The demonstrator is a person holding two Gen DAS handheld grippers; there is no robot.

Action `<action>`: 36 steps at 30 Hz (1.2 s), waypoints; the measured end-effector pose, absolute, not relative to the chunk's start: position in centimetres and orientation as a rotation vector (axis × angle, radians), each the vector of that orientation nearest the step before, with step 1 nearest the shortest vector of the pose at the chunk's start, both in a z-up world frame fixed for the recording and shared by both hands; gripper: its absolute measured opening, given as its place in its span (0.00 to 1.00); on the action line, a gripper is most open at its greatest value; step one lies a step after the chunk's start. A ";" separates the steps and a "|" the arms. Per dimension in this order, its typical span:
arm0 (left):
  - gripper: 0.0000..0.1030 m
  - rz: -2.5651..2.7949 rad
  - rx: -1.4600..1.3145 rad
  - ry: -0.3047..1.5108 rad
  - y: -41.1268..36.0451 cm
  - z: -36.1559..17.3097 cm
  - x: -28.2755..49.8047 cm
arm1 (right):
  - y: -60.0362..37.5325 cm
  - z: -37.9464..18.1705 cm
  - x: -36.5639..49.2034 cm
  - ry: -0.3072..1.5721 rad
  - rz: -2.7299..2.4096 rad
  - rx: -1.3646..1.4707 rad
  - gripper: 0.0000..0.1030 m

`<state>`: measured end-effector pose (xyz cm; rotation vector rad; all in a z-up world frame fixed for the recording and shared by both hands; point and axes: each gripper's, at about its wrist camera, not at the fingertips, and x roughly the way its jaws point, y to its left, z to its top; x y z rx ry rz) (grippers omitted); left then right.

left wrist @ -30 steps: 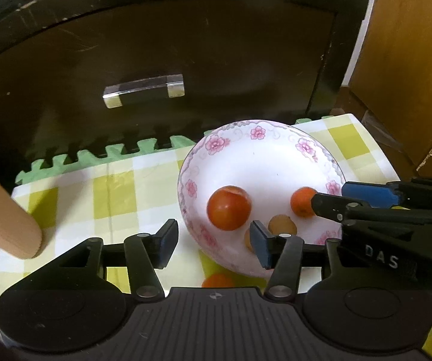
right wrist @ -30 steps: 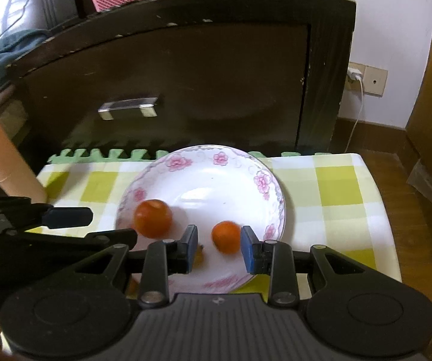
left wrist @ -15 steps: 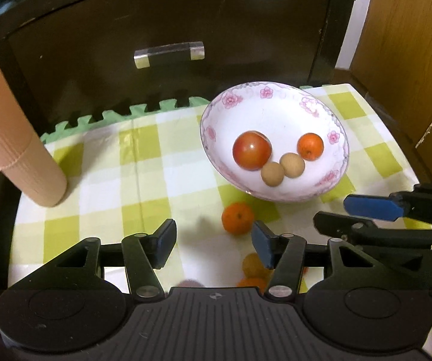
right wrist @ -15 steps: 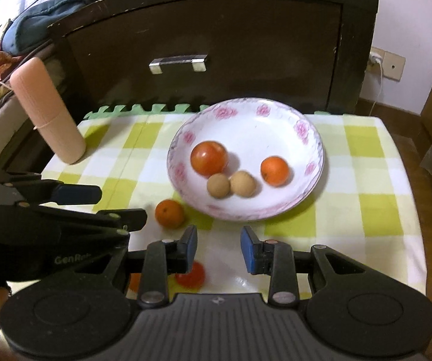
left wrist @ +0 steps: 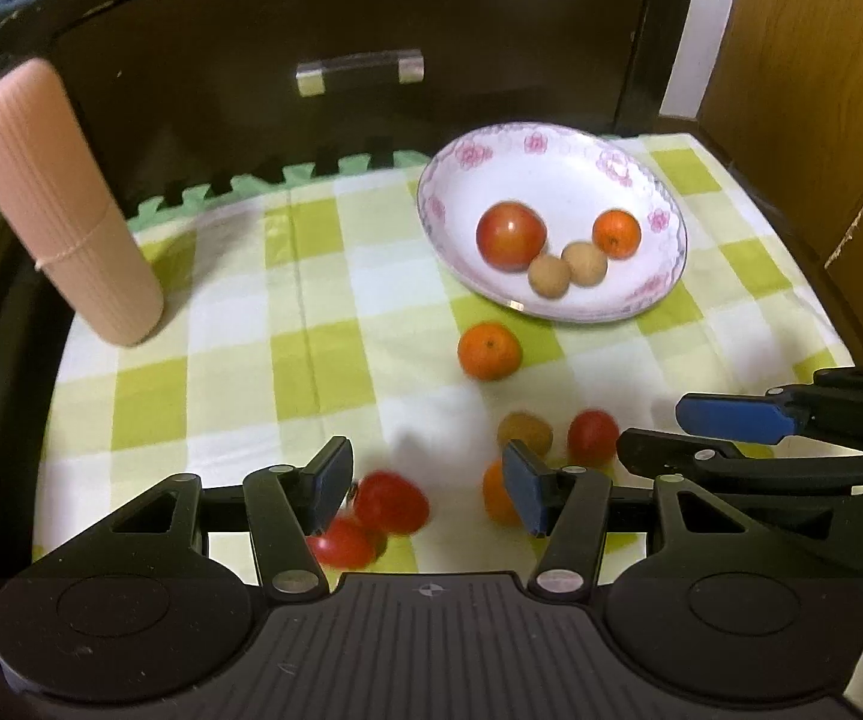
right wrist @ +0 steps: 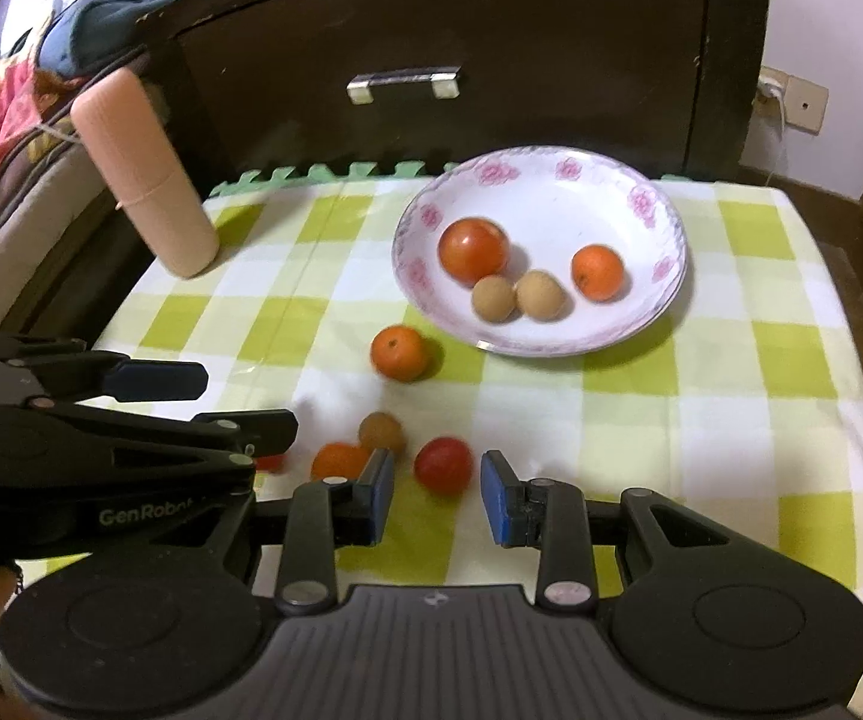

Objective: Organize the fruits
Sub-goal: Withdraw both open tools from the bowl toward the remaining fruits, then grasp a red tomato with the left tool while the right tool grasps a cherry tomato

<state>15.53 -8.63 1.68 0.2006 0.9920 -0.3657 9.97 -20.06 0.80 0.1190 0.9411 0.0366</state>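
Four fruits sit in the flowered plate (right wrist: 659, 222) while five more lie loose on the checked tabletop (right wrist: 731, 408). Both tongs hang parted and empty: the right tongs (right wrist: 436, 495) frame a small red tomato (right wrist: 443, 464) without touching it, the left tongs (left wrist: 425, 489) hover over two red ones (left wrist: 392, 501). Next, likely, lower, close on the tomato and carry it to the plate.

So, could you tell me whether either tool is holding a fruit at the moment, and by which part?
Neither: the left tool and the right tool are both open and empty above the loose fruit.
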 end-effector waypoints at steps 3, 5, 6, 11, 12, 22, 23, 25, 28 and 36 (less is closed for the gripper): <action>0.61 -0.356 0.210 1.009 -8.3 1.1 15.0 | -19.4 0.2 9.6 0.962 0.042 0.109 0.30; 0.61 -0.354 0.213 1.016 -8.0 0.9 14.7 | -19.1 0.0 9.4 0.973 0.051 0.110 0.30; 0.61 -0.355 0.211 1.019 -7.8 0.8 14.6 | -19.1 -0.1 9.3 0.975 0.057 0.112 0.30; 0.62 -0.347 0.184 1.032 -6.8 0.6 14.4 | -18.8 -0.4 9.1 0.981 0.064 0.110 0.31; 0.62 -0.341 0.179 1.034 -6.6 0.6 14.4 | -18.8 -0.4 9.2 0.983 0.064 0.110 0.31; 0.62 -0.303 0.155 1.080 -4.8 -0.9 15.2 | -19.6 -0.7 9.8 0.995 0.055 0.129 0.31; 0.61 -0.299 0.153 1.087 -4.7 -1.1 15.3 | -19.7 -0.7 9.9 0.995 0.053 0.132 0.31; 0.59 -0.294 0.147 1.099 -4.6 -1.5 15.6 | -19.8 -0.8 10.0 0.998 0.052 0.135 0.30; 0.58 -0.298 0.151 1.095 -4.9 -1.8 15.9 | -19.9 -0.9 10.2 1.002 0.054 0.139 0.31; 0.47 -0.282 0.154 1.105 -5.1 -2.7 16.9 | -20.8 -1.3 10.6 1.012 0.034 0.154 0.31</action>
